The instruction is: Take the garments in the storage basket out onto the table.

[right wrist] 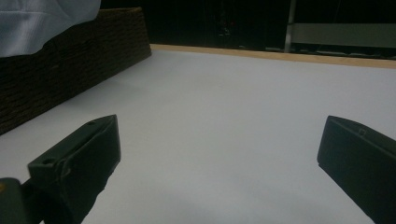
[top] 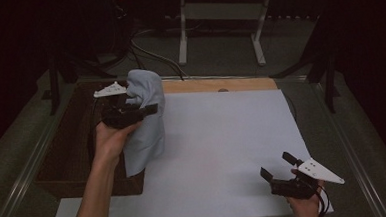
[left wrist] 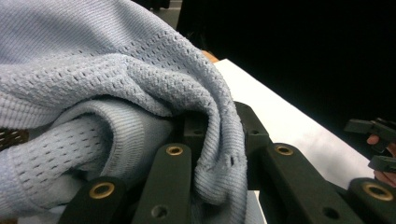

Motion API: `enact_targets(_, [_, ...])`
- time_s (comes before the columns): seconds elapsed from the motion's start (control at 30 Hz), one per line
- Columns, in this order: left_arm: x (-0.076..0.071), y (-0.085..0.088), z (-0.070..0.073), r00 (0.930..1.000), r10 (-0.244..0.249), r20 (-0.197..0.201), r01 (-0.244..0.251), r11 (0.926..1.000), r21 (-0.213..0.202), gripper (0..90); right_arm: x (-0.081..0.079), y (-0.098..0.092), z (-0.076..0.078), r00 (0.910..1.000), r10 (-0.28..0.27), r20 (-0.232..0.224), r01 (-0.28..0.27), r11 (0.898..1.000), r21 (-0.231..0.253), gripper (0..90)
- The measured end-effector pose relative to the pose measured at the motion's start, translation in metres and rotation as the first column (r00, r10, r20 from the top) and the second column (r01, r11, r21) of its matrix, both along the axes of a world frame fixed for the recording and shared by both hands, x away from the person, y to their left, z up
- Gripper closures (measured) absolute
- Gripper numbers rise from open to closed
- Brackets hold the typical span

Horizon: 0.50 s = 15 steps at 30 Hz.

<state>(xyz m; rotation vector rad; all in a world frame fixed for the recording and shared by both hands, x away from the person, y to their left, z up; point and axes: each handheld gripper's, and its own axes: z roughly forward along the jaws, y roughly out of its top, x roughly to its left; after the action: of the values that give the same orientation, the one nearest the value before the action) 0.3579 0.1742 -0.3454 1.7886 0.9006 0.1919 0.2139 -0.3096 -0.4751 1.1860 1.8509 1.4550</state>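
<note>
High view: left tool (top: 148,110) clenched on pale blue cloth (top: 146,121) above dark basket (top: 68,150); right tool (top: 279,166) released.

Pale blue knit garment (left wrist: 93,79) with mesh-hole pattern and ribbed band, white table sheet (top: 223,147), light wood strip (top: 220,84) at far edge, dark brown woven basket (right wrist: 56,74), black grippers.

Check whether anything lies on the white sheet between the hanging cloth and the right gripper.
Nothing visible does. The pale blue knitted cloth hangs from the shut left gripper; the white sheet between it and the open right gripper is bare.
</note>
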Motion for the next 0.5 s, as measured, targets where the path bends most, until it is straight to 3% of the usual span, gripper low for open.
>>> enact_targets(0.5, [0.006,-0.016,0.002,0.9998,-0.020,0.000,0.020,0.9997,0.012,80.1,0.001,0.000,0.000,1.0000,0.004,-0.002,-0.004,1.000,-0.001,0.0])
